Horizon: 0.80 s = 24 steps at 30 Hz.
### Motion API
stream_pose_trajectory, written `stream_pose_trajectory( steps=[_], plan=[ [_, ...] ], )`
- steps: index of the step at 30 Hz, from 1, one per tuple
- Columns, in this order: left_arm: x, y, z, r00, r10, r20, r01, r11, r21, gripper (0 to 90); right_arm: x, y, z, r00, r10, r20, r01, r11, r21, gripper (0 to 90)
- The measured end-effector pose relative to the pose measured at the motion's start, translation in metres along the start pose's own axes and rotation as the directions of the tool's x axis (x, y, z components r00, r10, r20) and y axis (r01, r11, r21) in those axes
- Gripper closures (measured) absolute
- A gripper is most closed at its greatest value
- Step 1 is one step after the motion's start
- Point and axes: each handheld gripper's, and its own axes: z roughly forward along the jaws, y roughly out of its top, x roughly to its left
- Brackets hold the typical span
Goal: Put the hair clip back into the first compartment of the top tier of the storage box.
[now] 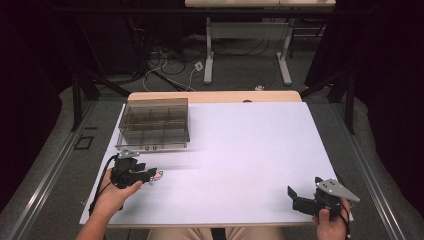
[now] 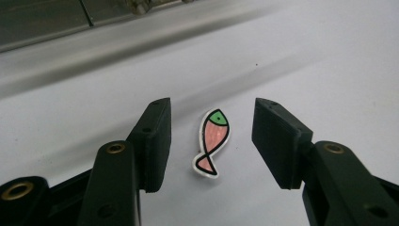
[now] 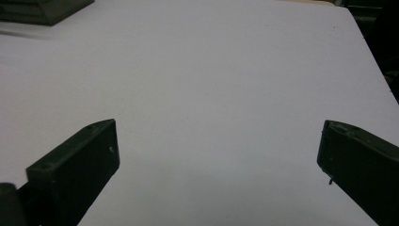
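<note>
Pink and glossy, that's the little fish sticker (image 2: 212, 142) lying flat on the white table (image 1: 240, 150), a curved cut-out with a black outline, a green head with a dot for an eye, and a forked tail. The left gripper (image 2: 211, 141) sits right over it on the near left of the table, held low in the person's left hand (image 1: 114, 192). Its matte black, blocky fingers (image 2: 155, 141) stand on either side of the fish, about half open, and neither pad touches it: there's bare table showing on both sides of the sticker. The head points to the far side, the tail back toward the gripper's body. In the high view the sticker (image 1: 159, 175) is a tiny spot of colour just off the gripper's tip.

Behind it, toward the far left, sits a smoky translucent plastic box (image 1: 155, 124), rectangular and divided into compartments, with small metal clasps on its near wall.

Over on the near right, the right gripper (image 1: 300, 197) rests in the right hand (image 1: 332, 225), a grey three-cornered plate on top. Its jaws gape wide with nothing but smooth white table between them.
</note>
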Motion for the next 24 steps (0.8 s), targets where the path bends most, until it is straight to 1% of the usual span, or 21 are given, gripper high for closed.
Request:
stream_pose_trajectory(
  steps=[2, 3, 4, 5, 6, 7, 8, 9, 10, 11, 12, 15, 16, 18, 19, 22, 23, 24],
  plan=[
    [0.0, 0.0, 0.003, 0.9999, 0.003, -0.014, -0.003, 0.9999, 0.01, 48.3, 0.0, 0.0, 0.0, 1.0, 0.0, -0.001, 0.0, 1.0, 0.004, 0.0],
    [0.0, 0.0, 0.004, 1.0, -0.005, -0.001, 0.005, 0.9995, 0.032, 49.3, 0.0, 0.0, 0.0, 1.0, 0.002, 0.0, -0.002, 1.0, 0.001, 0.0],
    [0.001, 0.0, 0.005, 1.0, -0.003, 0.002, 0.003, 0.999, 0.044, 49.3, 0.0, 0.0, 0.0, 1.0, 0.002, 0.0, -0.002, 1.0, 0.001, 0.0],
    [0.0, 0.0, 0.006, 0.9997, 0.017, -0.019, -0.017, 0.9993, 0.034, 49.8, 0.0, 0.0, 0.0, 1.0, 0.006, 0.0, -0.006, 1.0, 0.002, 0.0],
    [0.0, -0.001, 0.007, 0.9994, 0.027, -0.023, -0.026, 0.999, 0.036, 49.9, 0.0, 0.0, 0.0, 1.0, 0.006, 0.0, -0.006, 1.0, 0.008, 0.0],
    [0.0, 0.0, 0.008, 0.9996, 0.021, -0.018, -0.02, 0.9987, 0.047, 50.0, 0.001, -0.001, 0.001, 0.9998, 0.022, 0.003, -0.022, 1.0, -0.008, 0.0],
    [0.0, 0.0, 0.008, 0.9997, 0.02, -0.015, -0.019, 0.9984, 0.053, 50.0, 0.0, -0.001, 0.001, 0.9999, 0.012, 0.0, -0.012, 1.0, -0.008, 0.0],
    [-0.001, 0.0, 0.009, 0.9999, 0.003, -0.011, -0.002, 0.9987, 0.051, 50.8, 0.0, -0.001, 0.001, 0.9999, 0.014, -0.003, -0.014, 1.0, -0.01, 0.0],
    [-0.001, 0.0, 0.009, 1.0, -0.008, -0.003, 0.008, 0.998, 0.063, 52.4, 0.001, -0.001, 0.002, 0.9999, 0.014, 0.0, -0.014, 1.0, -0.026, 0.0],
    [-0.001, 0.0, 0.009, 1.0, -0.006, -0.005, 0.006, 0.9972, 0.074, 53.2, 0.001, -0.001, 0.001, 0.9999, 0.015, -0.005, -0.015, 1.0, -0.01, 0.0],
    [-0.002, 0.0, 0.01, 0.9999, -0.009, -0.011, 0.01, 0.9974, 0.072, 53.9, 0.001, -0.001, 0.001, 0.9999, 0.012, -0.002, -0.012, 1.0, -0.004, 0.0],
    [-0.002, 0.0, 0.012, 0.9996, -0.009, -0.027, 0.011, 0.9961, 0.088, 54.9, 0.0, 0.0, 0.001, 1.0, 0.005, -0.006, -0.005, 1.0, 0.003, 0.0],
    [-0.002, 0.0, 0.012, 0.9995, -0.02, -0.025, 0.023, 0.9953, 0.094, 55.9, 0.001, -0.001, 0.001, 0.9999, 0.006, -0.011, -0.006, 1.0, -0.004, 0.0],
    [-0.002, 0.001, 0.013, 0.999, -0.039, -0.021, 0.04, 0.9938, 0.104, 56.5, 0.001, 0.0, 0.001, 1.0, 0.003, -0.008, -0.003, 1.0, 0.012, 0.0],
    [-0.001, 0.001, 0.013, 0.9989, -0.042, -0.022, 0.044, 0.9933, 0.107, 56.7, 0.001, -0.001, 0.002, 0.9999, 0.005, -0.012, -0.005, 1.0, -0.003, 0.0],
    [0.0, 0.001, 0.016, 0.9983, -0.054, -0.02, 0.056, 0.9915, 0.118, 58.2, 0.001, 0.0, 0.0, 0.9999, 0.01, -0.006, -0.01, 1.0, 0.012, 0.0],
    [0.0, 0.001, 0.017, 0.9973, -0.07, -0.021, 0.072, 0.9894, 0.126, 58.2, 0.001, 0.0, 0.0, 0.9999, 0.01, -0.006, -0.01, 1.0, 0.012, 0.0],
    [0.002, 0.001, 0.018, 0.998, -0.061, -0.016, 0.063, 0.9894, 0.131, 58.5, 0.001, 0.0, 0.0, 0.9999, 0.011, -0.006, -0.011, 1.0, 0.012, 0.0]
  ],
)
